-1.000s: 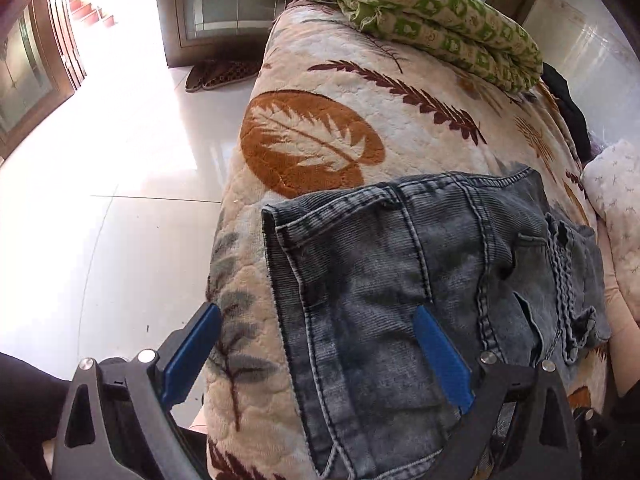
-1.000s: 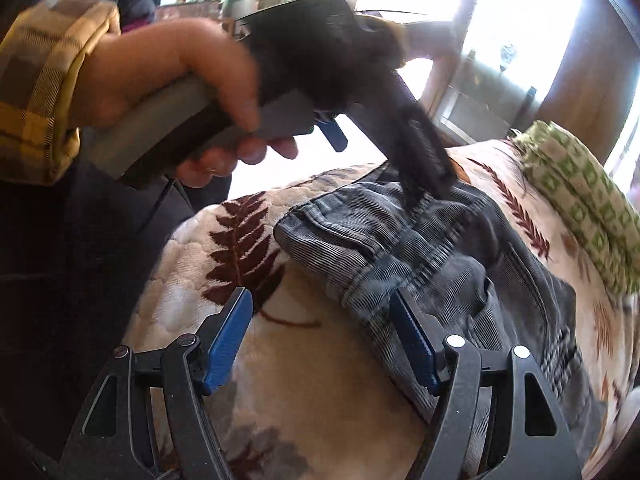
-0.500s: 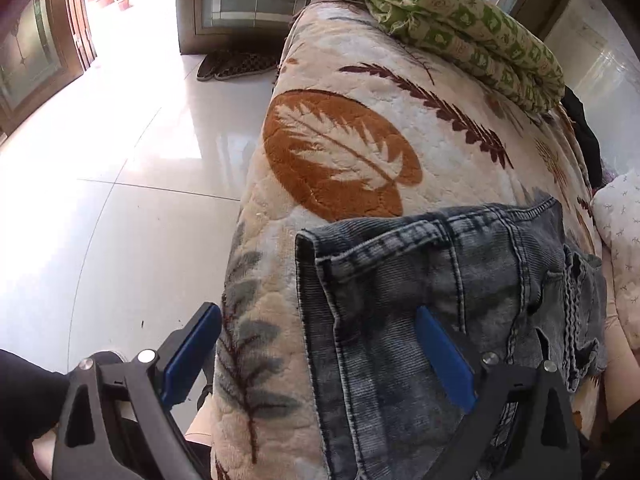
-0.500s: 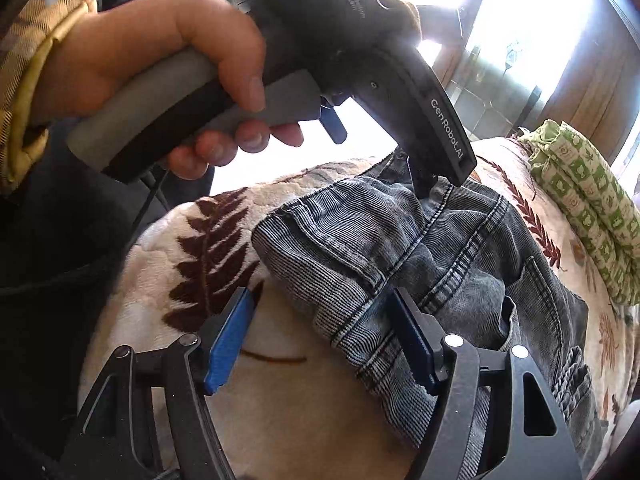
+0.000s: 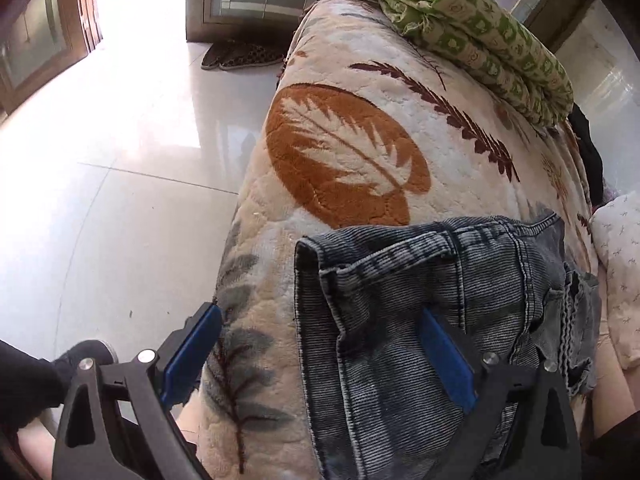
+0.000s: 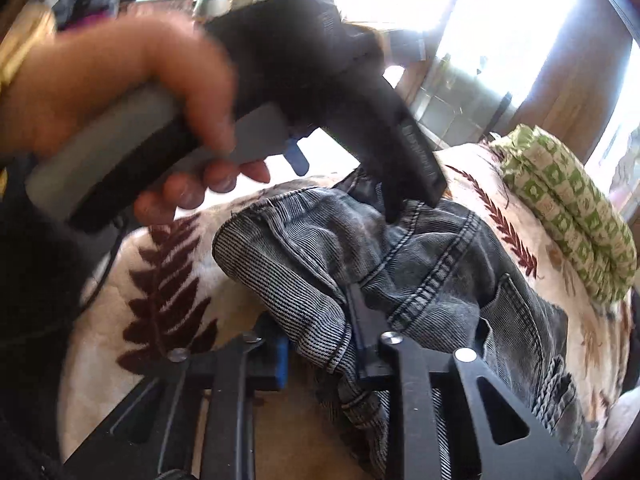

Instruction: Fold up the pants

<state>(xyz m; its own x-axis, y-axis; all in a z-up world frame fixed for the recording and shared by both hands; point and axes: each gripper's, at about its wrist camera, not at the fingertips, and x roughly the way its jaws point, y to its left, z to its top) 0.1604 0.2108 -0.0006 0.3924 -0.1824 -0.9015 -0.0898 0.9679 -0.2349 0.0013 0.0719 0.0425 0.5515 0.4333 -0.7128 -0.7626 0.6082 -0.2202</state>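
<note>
Grey washed denim pants (image 5: 440, 280) lie on a leaf-patterned blanket (image 5: 344, 152) that covers a sofa. My left gripper (image 5: 320, 340) is open and points down over the pants' near corner. Its right pad (image 5: 444, 352) rests over the denim, and its left pad (image 5: 192, 344) hangs past the sofa's edge. In the right wrist view a hand holds that left gripper (image 6: 348, 192) above the pants (image 6: 440, 264). My right gripper (image 6: 320, 344) is closing its jaws, and a bunched fold of the denim's edge is pinched between them.
A folded green patterned quilt (image 5: 480, 44) lies at the sofa's far end, also seen as the quilt (image 6: 568, 216) at right. A white pillow (image 5: 620, 272) and a dark garment (image 5: 588, 148) sit along the right side. Glossy tile floor (image 5: 120, 200) with slippers (image 5: 240, 56) lies left.
The right gripper's jaws have come together on the pants' edge, and the denim there has bunched up. In the left wrist view the pants' corner has slid lower and nearer.
</note>
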